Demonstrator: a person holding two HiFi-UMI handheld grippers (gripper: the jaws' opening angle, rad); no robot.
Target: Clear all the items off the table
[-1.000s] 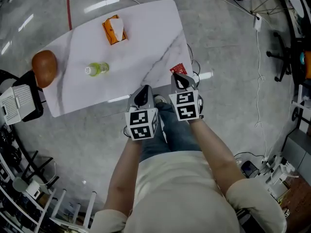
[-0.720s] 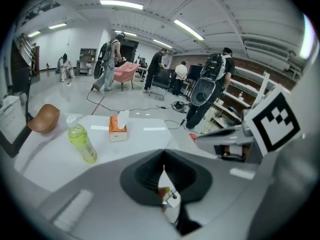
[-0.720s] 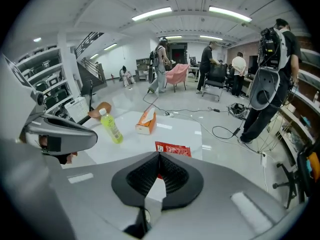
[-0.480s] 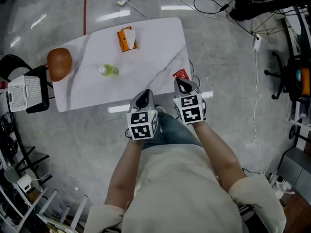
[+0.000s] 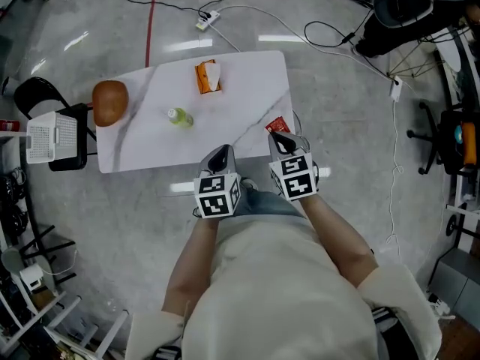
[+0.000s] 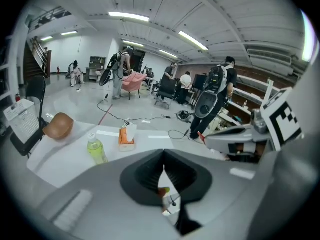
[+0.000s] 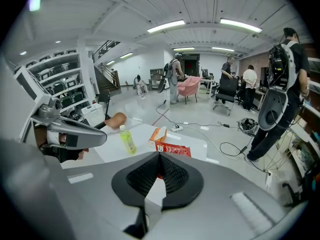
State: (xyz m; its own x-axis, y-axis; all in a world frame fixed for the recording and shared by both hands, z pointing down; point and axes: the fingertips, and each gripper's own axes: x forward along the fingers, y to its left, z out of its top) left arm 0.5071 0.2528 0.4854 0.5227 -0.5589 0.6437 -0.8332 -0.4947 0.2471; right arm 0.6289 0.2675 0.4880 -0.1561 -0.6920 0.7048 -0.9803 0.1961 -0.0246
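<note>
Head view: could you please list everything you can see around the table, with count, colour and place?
table: one, white marble, centre of the view
tissue box: one, orange, far side of the table
bottle: one, green, upright mid-table
rounded object: one, brown, table's left end
packet: one, red, table's near right edge
basket: one, white, left of the table
chair: one, black, under the basket
cables: several, black and white, floor beyond the table
left gripper: one, grey with black jaws, shut, empty, at the table's near edge
right gripper: one, same colours, shut, empty, beside the packet
</note>
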